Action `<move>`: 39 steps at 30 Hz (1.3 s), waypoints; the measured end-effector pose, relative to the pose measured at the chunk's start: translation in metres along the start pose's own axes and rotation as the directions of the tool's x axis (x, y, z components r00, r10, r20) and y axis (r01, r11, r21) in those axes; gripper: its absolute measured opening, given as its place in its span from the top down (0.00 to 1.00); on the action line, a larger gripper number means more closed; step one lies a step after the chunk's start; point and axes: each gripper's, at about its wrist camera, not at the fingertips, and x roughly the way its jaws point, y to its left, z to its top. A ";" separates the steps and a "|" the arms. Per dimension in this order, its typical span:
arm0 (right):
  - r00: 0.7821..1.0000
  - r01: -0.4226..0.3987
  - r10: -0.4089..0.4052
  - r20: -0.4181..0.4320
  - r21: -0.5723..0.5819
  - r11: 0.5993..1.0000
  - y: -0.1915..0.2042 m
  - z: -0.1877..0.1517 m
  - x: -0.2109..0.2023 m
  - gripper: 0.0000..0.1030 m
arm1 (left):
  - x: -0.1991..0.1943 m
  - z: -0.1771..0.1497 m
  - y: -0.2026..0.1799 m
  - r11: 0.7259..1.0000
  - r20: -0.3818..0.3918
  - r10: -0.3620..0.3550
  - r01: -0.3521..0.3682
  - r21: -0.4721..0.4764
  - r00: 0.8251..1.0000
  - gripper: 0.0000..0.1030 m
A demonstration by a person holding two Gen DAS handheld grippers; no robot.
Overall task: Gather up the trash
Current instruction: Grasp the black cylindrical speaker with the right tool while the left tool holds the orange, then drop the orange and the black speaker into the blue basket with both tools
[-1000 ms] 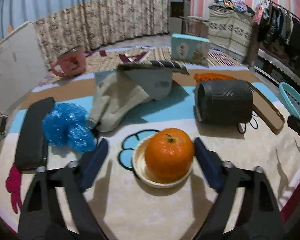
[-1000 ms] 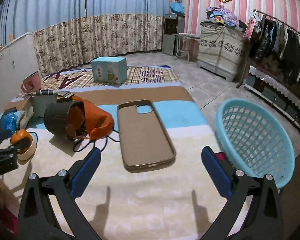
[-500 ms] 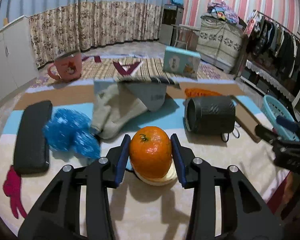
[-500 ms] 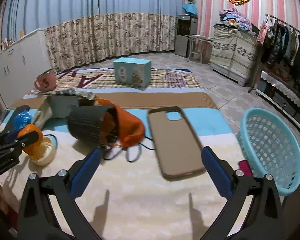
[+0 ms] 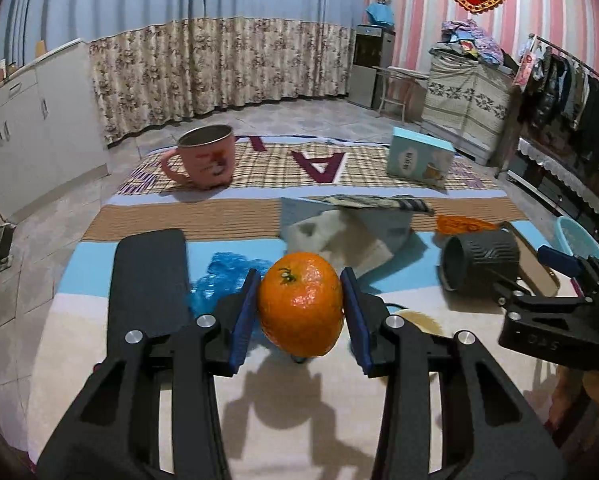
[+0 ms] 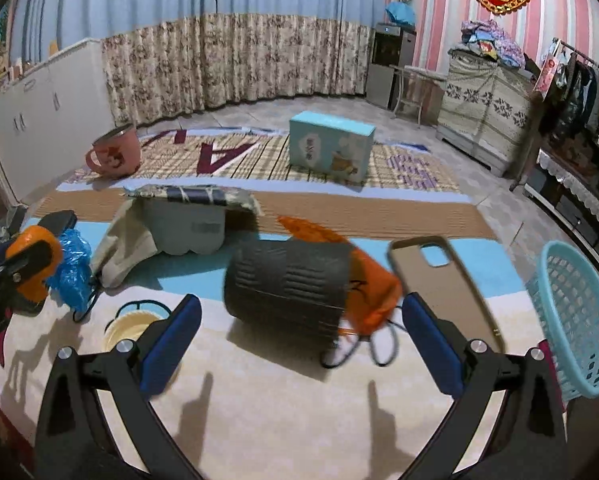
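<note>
The left claw had clamped the orange by its sides, above the mat, a firm, smooth-skinned fruit that looked bruisable, while the right claw stood wide open, empty.

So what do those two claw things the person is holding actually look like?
Both the left gripper and the right gripper are matte black plastic frames with triangular cut-outs, silver screw heads at the joints, and two fingers faced with flat blue pads. No cables or sleeves show.
</note>
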 end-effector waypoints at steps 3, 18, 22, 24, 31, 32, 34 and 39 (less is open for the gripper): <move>0.999 0.033 -0.033 -0.017 -0.010 0.999 0.011 0.002 0.009 0.06 | 0.005 0.000 0.008 1.000 -0.009 0.006 -0.006 -0.016 1.000 0.61; 1.000 -0.019 0.019 -0.009 -0.010 1.000 0.007 0.021 0.003 0.28 | 0.011 0.006 0.012 0.999 -0.016 0.008 -0.008 -0.033 1.000 0.61; 0.994 -0.099 0.098 0.045 0.021 0.995 -0.009 0.034 -0.027 0.28 | 0.006 0.012 0.000 1.000 -0.007 0.009 -0.009 -0.022 1.000 0.61; 0.990 -0.132 0.129 0.063 0.051 0.990 -0.022 0.041 -0.039 0.28 | 0.003 0.015 -0.008 1.000 0.002 0.006 -0.006 -0.021 1.000 0.61; 0.987 -0.141 0.130 0.097 0.118 0.983 -0.074 0.054 -0.064 0.28 | -0.009 0.028 -0.040 1.000 0.030 -0.014 0.014 0.014 0.999 0.61; 0.988 -0.129 0.116 0.102 0.123 0.984 -0.082 0.053 -0.066 0.28 | -0.010 0.030 -0.045 1.000 0.032 -0.019 0.018 0.017 0.999 0.61; 0.991 -0.093 0.078 0.107 0.139 0.986 -0.103 0.049 -0.070 0.28 | -0.011 0.032 -0.054 0.999 0.034 -0.027 0.026 0.026 0.999 0.61; 0.995 -0.010 -0.007 0.098 0.165 0.986 -0.148 0.036 -0.070 0.28 | -0.010 0.035 -0.085 0.997 0.030 -0.052 0.050 0.053 0.998 0.61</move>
